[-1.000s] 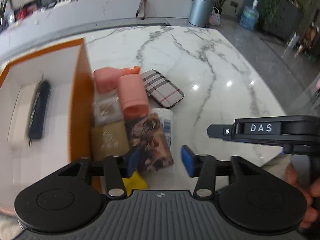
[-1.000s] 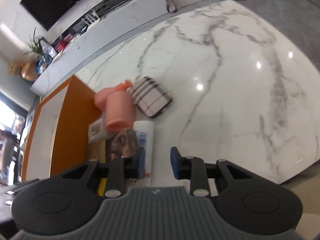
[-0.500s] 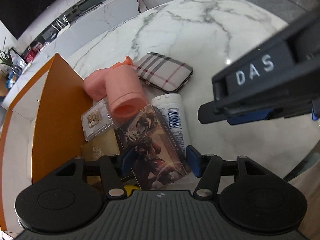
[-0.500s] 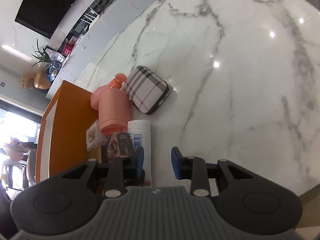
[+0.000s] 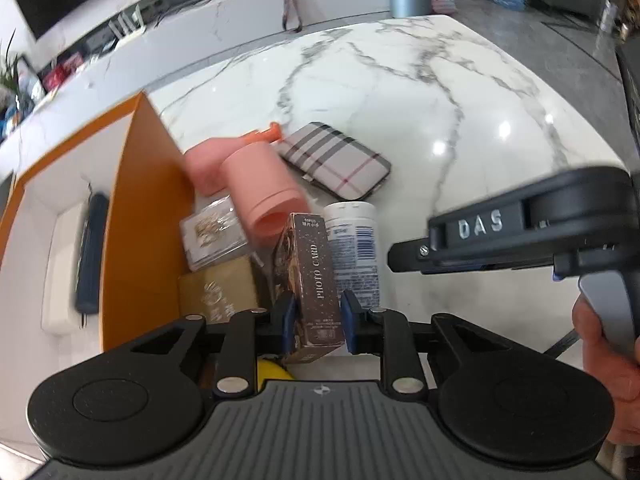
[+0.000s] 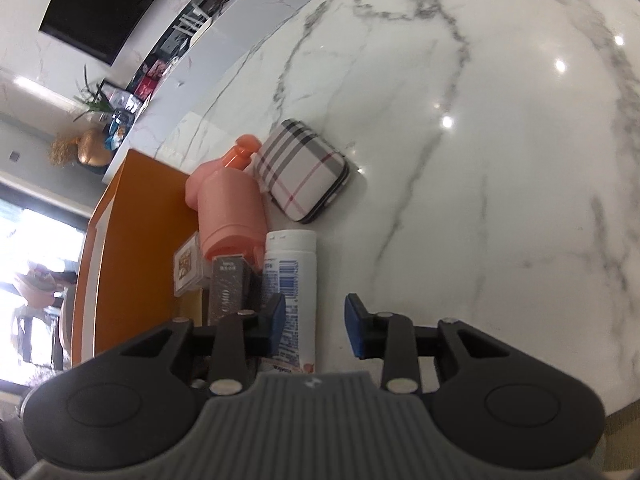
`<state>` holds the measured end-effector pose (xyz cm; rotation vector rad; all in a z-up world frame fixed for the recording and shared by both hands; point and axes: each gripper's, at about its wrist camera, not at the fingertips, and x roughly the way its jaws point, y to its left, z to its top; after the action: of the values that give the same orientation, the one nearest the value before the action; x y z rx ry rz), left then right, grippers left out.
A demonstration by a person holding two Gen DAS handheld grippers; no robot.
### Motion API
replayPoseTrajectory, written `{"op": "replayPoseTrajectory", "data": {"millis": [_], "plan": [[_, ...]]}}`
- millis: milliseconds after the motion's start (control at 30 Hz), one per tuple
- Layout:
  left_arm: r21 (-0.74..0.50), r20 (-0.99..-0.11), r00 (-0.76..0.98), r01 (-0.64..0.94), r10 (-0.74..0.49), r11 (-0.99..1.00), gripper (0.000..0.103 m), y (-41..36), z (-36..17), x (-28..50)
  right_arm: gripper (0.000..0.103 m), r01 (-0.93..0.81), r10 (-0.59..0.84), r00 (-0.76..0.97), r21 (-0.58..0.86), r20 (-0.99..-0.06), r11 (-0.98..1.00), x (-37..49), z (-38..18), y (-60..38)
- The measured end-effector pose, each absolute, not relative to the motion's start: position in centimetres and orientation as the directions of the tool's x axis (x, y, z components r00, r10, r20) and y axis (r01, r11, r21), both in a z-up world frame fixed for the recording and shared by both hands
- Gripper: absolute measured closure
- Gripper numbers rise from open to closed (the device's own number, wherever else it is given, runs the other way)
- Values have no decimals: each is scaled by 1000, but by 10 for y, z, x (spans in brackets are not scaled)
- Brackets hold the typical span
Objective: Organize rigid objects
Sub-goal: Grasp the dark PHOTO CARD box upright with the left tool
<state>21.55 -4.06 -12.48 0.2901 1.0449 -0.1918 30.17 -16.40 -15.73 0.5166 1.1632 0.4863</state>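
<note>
Brown cardboard marks the photo card box, which the left gripper pinches across its narrow width, one blue pad flat against each long side. The box's long axis runs from 6 toward 12 o'clock in the left wrist view, in line with the fingers, its far end near the mouth of the pink bottle. From this grip the orange bin lies at about 9 to 10 o'clock, its near wall just beside the pile; a dark case already rests inside. The left gripper is therefore the nearer one to the bin, and the coming move is judged to be a lift and a carry leftward over that wall. The right gripper hovers with jaws spread and holding nothing; the white bottle lies under its left finger, long axis toward 12 o'clock. Farther off at 12 to 1 o'clock lies the plaid case on the marble table.
</note>
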Motion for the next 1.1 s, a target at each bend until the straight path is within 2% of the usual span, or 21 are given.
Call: {"op": "replayPoseTrajectory", "data": {"millis": [200, 267, 500, 667, 800, 933, 1000, 1100], "plan": [[139, -878, 478, 283, -14, 949, 77, -36, -121, 225, 88, -132, 592, 324, 585, -738, 800, 303, -157, -150], [169, -879, 476, 305, 4, 937, 76, -40, -123, 228, 94, -177, 614, 310, 590, -726, 787, 304, -158, -141], [217, -882, 468, 314, 48, 924, 75, -41, -138, 249, 94, -118, 605, 330, 604, -724, 788, 310, -161, -149], [159, -894, 448, 306, 5, 939, 78, -36, -138, 260, 90, -142, 558, 368, 548, -744, 824, 319, -153, -141], [94, -890, 454, 270, -40, 958, 78, -29, -127, 265, 72, -199, 477, 430, 435, -767, 878, 336, -146, -129], [55, -884, 462, 249, -69, 967, 78, -25, -121, 278, 60, -263, 448, 481, 364, -753, 894, 357, -140, -114], [48, -885, 461, 245, -73, 968, 78, -24, -121, 285, 56, -286, 433, 496, 329, -753, 900, 368, -142, -107], [6, -890, 443, 242, -105, 970, 78, -22, -124, 295, 55, -297, 422, 492, 309, -762, 904, 381, -148, -105]]}}
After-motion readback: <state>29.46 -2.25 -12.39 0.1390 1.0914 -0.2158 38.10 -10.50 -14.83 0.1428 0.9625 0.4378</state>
